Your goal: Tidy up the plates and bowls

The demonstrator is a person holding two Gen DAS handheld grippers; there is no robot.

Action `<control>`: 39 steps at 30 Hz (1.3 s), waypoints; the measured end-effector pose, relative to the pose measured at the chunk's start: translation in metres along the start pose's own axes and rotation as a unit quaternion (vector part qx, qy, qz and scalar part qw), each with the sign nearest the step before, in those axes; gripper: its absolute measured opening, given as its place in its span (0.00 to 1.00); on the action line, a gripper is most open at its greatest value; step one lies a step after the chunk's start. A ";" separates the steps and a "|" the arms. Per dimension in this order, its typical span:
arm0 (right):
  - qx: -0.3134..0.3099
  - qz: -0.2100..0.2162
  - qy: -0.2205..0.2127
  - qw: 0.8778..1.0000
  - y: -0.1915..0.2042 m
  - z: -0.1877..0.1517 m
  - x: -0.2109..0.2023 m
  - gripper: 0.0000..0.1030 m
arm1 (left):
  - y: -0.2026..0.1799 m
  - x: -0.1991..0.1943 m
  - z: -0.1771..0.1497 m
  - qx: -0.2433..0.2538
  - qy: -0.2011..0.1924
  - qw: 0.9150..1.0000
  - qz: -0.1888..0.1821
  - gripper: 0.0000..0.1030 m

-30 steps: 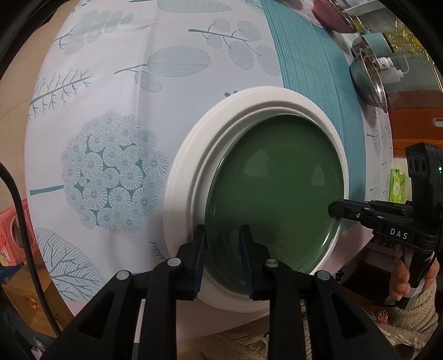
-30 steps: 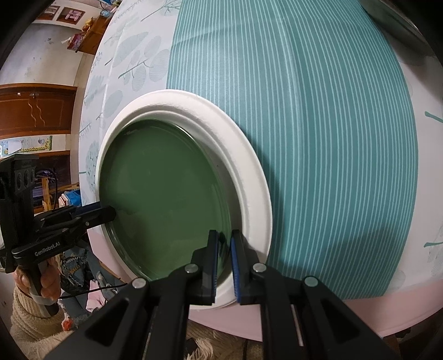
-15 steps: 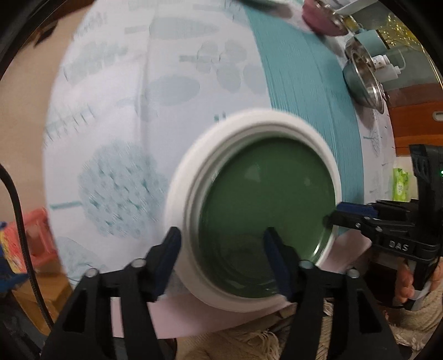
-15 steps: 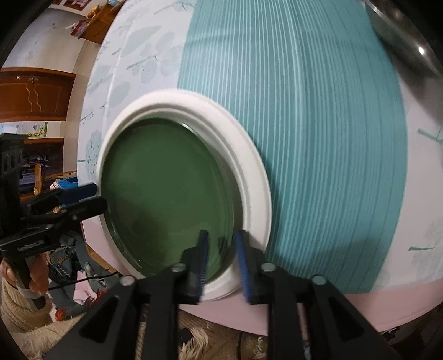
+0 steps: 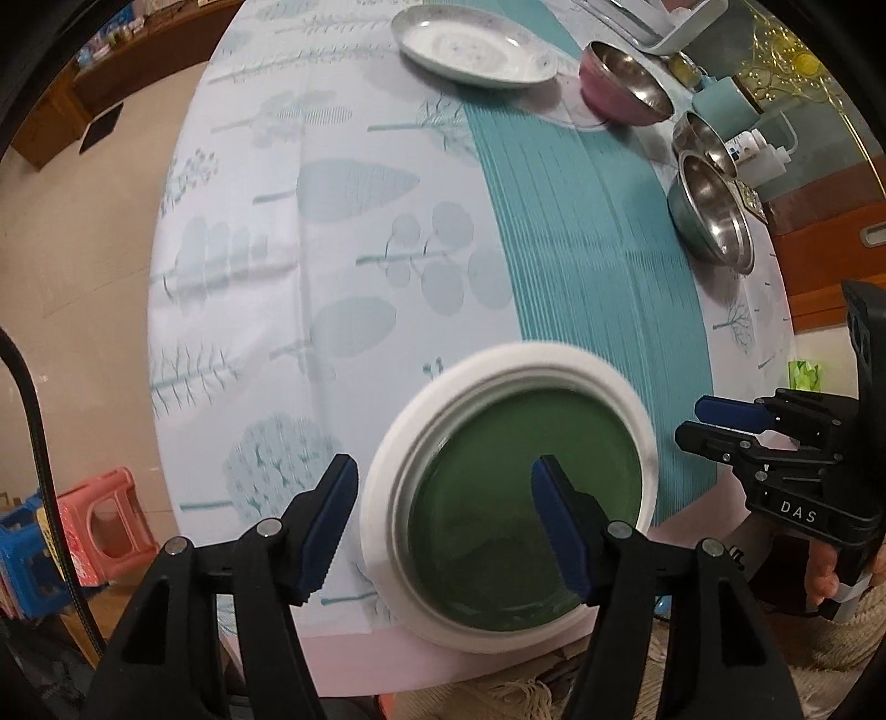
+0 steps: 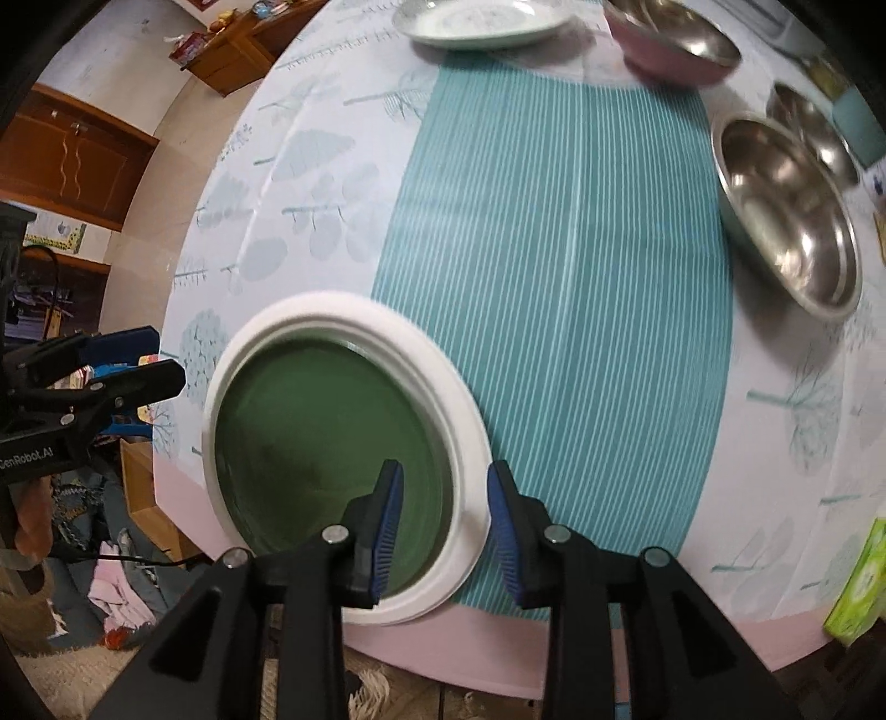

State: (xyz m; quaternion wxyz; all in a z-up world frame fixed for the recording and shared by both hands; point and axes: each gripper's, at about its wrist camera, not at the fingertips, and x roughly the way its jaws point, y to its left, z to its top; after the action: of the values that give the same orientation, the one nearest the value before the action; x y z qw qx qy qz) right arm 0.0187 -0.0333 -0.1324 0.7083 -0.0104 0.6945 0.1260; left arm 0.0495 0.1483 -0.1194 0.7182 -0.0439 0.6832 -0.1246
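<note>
- A round dark green plate lies nested inside a larger round white plate at the near edge of the tabletop, which is covered by a pale leaf-print cloth with a teal striped band down its middle.
- The left gripper hangs above the near left rim of the stack; its jaws have just been opening and now stand wide apart, holding nothing, clear of both plates.
- The right gripper hangs above the near right rim; its jaws have just been opening too and stand partly apart, straddling the white rim in the picture without gripping it.
- At the far side sit a shallow pale speckled plate and, to its right, a pink bowl with a steel lining.
- Along the right edge two stainless steel bowls stand side by side, well apart from the stack.
- A green box rests at the near right corner.
</note>
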 end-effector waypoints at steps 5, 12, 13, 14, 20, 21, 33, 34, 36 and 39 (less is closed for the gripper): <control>-0.018 -0.008 -0.009 1.000 -0.002 0.024 -0.009 0.31 | -0.004 -0.011 0.033 0.003 -0.012 1.000 0.016 0.63; -0.020 -0.011 -0.037 0.999 -0.013 0.077 -0.026 0.31 | -0.005 -0.024 0.090 0.000 -0.051 0.998 0.037 0.63; -0.019 -0.010 -0.047 0.999 -0.015 0.086 -0.029 0.31 | -0.005 -0.025 0.102 -0.006 -0.060 0.998 0.037 0.63; -0.018 -0.007 -0.056 0.998 -0.017 0.095 -0.033 0.31 | -0.004 -0.026 0.111 -0.010 -0.067 0.997 0.035 0.63; 0.009 0.017 -0.100 0.995 -0.039 0.161 -0.049 0.31 | 0.004 -0.026 0.177 -0.037 -0.104 0.993 0.045 0.63; 0.015 0.018 -0.103 0.994 -0.043 0.171 -0.050 0.31 | 0.007 -0.026 0.190 -0.042 -0.109 0.992 0.047 0.63; 0.099 0.056 -0.118 0.986 -0.096 0.254 -0.030 0.31 | 0.039 0.002 0.279 -0.077 -0.128 0.987 0.056 0.63; 0.103 0.055 -0.116 0.986 -0.098 0.258 -0.025 0.31 | 0.042 0.007 0.285 -0.080 -0.127 0.987 0.057 0.63; 0.113 0.051 -0.112 0.986 -0.103 0.266 -0.016 0.31 | 0.047 0.018 0.295 -0.085 -0.124 0.987 0.064 0.63; 0.132 0.055 -0.103 0.984 -0.108 0.277 0.000 0.31 | 0.051 0.038 0.313 -0.080 -0.112 0.987 0.083 0.63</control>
State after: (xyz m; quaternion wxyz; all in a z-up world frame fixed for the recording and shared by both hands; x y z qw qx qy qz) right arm 0.3117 -0.0856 -0.1399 0.7629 0.1343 0.6281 0.0729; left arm 0.3673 0.1546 -0.1484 0.7920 -0.0576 0.6078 -0.0036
